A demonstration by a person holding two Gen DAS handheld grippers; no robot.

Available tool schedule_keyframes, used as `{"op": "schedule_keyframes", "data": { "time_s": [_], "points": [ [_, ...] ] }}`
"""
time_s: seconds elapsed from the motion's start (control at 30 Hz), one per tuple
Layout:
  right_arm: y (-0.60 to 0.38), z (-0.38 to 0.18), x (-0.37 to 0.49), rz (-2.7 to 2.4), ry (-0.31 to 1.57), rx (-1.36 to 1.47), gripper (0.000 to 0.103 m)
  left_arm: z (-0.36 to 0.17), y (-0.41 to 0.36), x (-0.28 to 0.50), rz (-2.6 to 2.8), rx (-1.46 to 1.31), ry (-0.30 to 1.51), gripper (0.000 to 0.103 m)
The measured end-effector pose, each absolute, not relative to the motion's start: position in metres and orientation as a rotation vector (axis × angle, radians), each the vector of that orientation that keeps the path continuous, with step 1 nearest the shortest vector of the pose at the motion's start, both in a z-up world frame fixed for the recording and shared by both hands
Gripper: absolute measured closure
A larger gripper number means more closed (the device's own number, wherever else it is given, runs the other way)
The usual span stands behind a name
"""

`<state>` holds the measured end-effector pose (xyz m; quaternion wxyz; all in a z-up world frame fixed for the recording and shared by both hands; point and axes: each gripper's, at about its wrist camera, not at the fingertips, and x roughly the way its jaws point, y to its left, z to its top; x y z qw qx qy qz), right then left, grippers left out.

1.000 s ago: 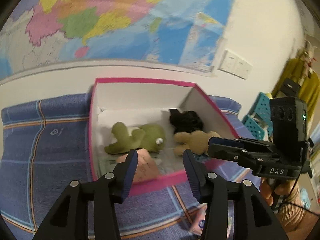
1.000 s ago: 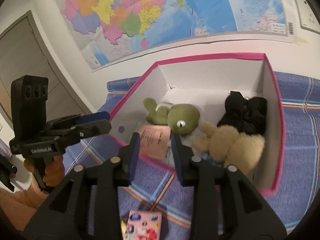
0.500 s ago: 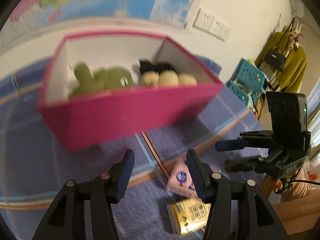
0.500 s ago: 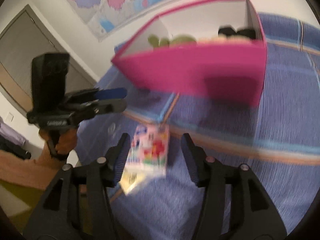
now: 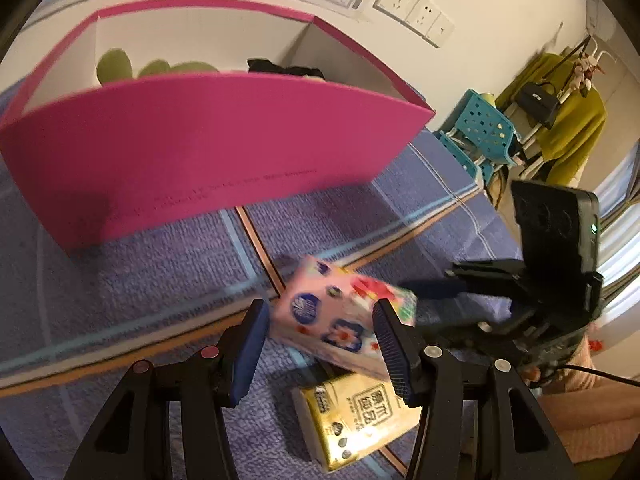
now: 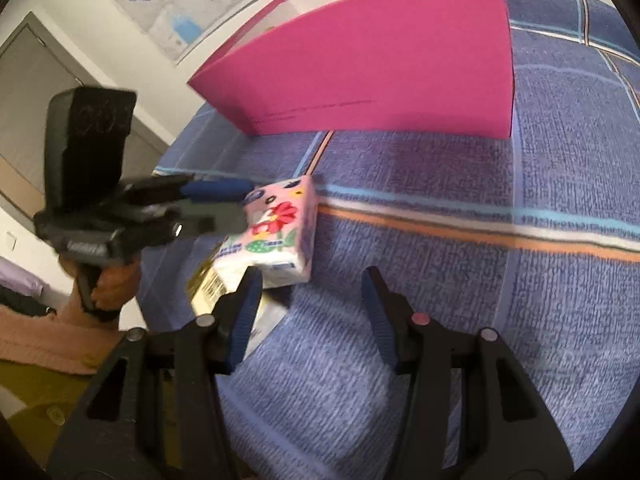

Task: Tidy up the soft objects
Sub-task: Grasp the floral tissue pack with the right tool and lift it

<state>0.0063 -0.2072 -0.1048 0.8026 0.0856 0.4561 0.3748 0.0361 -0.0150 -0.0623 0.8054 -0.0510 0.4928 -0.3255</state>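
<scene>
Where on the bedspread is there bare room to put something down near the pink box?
Bare bedspread lies right of the flowered tissue pack, running up to the pink box. More lies left of the pack, below the box front. It is crowded at the pack: the left tongs straddle it, the yellow pack lies under it, and the right tongs sit close.

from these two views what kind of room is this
Probably a bedroom or home living space: a plaid bedspread, a wall map above it, and a yellow-green coat hanging on a clothes rack.
</scene>
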Motion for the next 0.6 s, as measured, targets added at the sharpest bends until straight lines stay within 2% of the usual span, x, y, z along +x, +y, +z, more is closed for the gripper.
{"op": "schedule_keyframes", "data": {
  "time_s": [0.47, 0.6],
  "points": [
    [-0.213, -0.103, 0.040, 0.700, 0.912, 0.244, 0.048, -0.066, -0.008, 0.038, -0.639, -0.122, 1.045, 0.048],
    [-0.201, -0.104, 0.038, 0.736, 0.905, 0.247, 0.048, -0.067, -0.008, 0.042, -0.628, -0.119, 1.044, 0.059]
  ]
}}
